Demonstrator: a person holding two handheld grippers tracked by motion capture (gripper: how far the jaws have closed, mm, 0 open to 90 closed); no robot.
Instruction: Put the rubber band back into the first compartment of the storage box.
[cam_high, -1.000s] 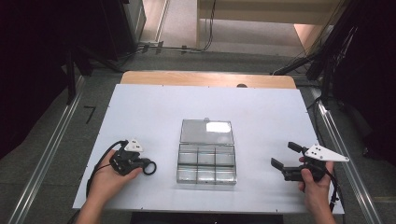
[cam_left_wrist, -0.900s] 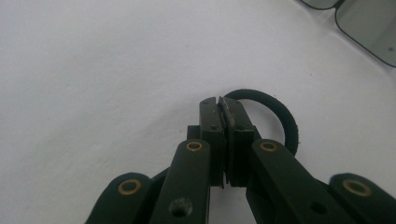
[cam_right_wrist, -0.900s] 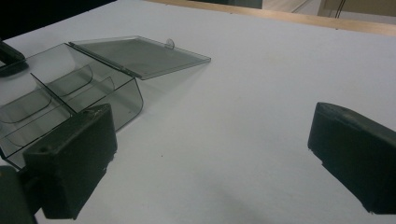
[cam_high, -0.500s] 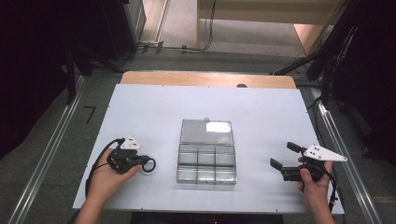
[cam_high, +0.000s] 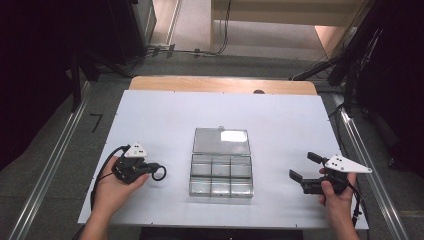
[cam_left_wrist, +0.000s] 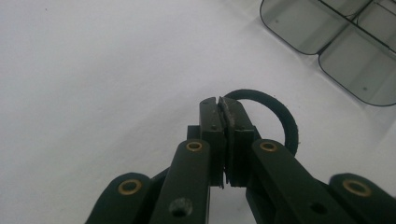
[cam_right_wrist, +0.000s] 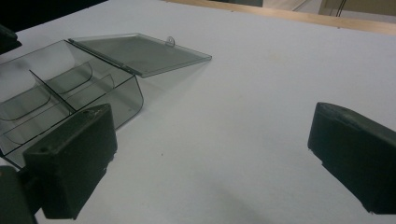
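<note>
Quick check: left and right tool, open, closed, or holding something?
Left tool: closed on the black ring.
Right tool: open, holding nothing.

Gripper (cam_right_wrist: 212, 154) agape; open box (cam_right_wrist: 70, 88) left

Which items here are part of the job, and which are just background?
In the job:
- black ring, clamped in the left hand-held gripper
- clear compartment box, lid open, compartments look empty
- right hand-held gripper, jaws apart, holding nothing

Just around:
- white table
- wooden edge at the far side
- cables on the floor beyond the table
</note>
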